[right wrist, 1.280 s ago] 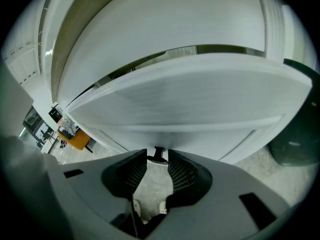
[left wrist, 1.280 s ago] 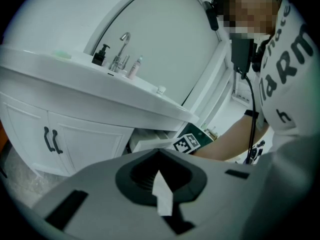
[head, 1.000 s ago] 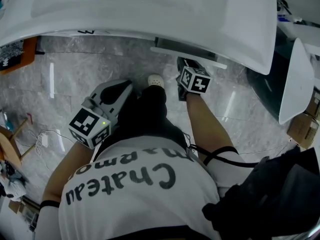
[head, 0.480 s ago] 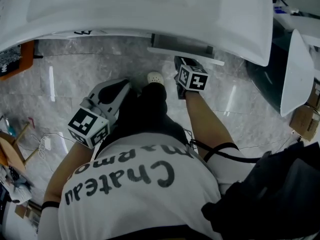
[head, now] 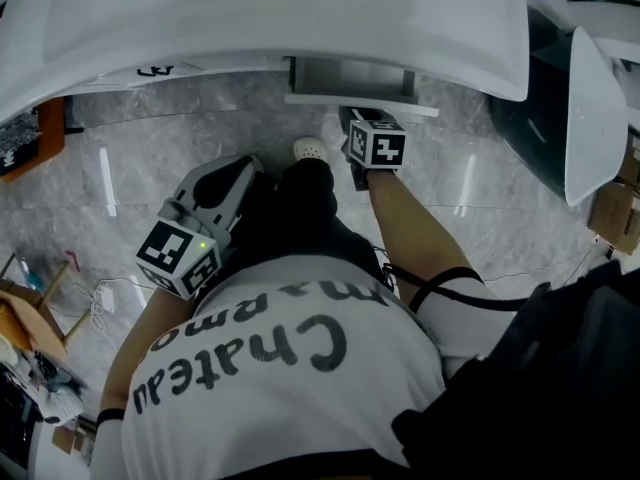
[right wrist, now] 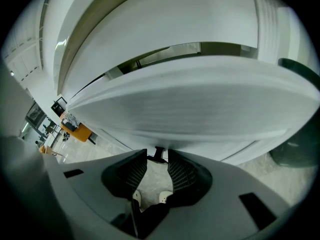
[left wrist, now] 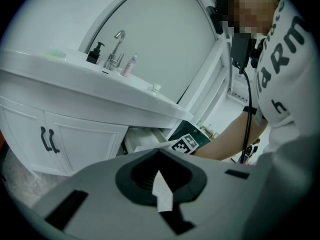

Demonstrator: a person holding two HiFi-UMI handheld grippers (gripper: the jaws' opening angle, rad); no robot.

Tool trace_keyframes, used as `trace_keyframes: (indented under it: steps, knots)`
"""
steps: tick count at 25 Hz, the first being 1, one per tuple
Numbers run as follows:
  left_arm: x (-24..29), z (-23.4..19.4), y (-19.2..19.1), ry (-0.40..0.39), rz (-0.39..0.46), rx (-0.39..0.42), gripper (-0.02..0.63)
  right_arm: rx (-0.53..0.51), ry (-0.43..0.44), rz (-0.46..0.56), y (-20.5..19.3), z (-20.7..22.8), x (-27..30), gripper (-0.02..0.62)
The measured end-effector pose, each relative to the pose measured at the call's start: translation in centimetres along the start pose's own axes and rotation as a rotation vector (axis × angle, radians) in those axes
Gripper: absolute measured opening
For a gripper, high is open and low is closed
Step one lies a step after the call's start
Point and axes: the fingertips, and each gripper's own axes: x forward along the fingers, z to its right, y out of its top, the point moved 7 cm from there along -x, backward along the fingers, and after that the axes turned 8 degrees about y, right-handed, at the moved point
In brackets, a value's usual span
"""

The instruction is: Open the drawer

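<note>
White vanity countertop point(head: 300, 18) hid most of the white drawer point(head: 350, 76), which stuck out partly open beneath its edge. Right gripper point(right wrist: 157, 155) clamped the small black drawer handle point(right wrist: 160, 150), which was mostly hidden at the jaw tips. Left gripper point(left wrist: 159, 181) hung well apart from the vanity, jaws closed together and empty.

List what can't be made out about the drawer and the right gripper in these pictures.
- Inside of the drawer: in the head view the counter overhangs most of it; the left gripper view looks from too low.
- The drawer handle: in the head view the right gripper covers it; the right gripper view shows only a dark stub between the fingers.
- The small bottle by the faucet: left gripper view, label too small.
</note>
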Motion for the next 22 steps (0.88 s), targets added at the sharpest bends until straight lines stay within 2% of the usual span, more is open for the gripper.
trace_keyframes:
  steps: [14,22]
  knots:
    - [-0.58,0.27,0.07,-0.010,-0.009,0.030,0.008,0.018,-0.026,-0.001,-0.28,-0.20,-0.43,0.133]
    - [-1.01,0.69,-0.16,-0.017,-0.018,0.041,0.008,0.003,-0.033,-0.051,-0.60,-0.25,-0.80,0.130]
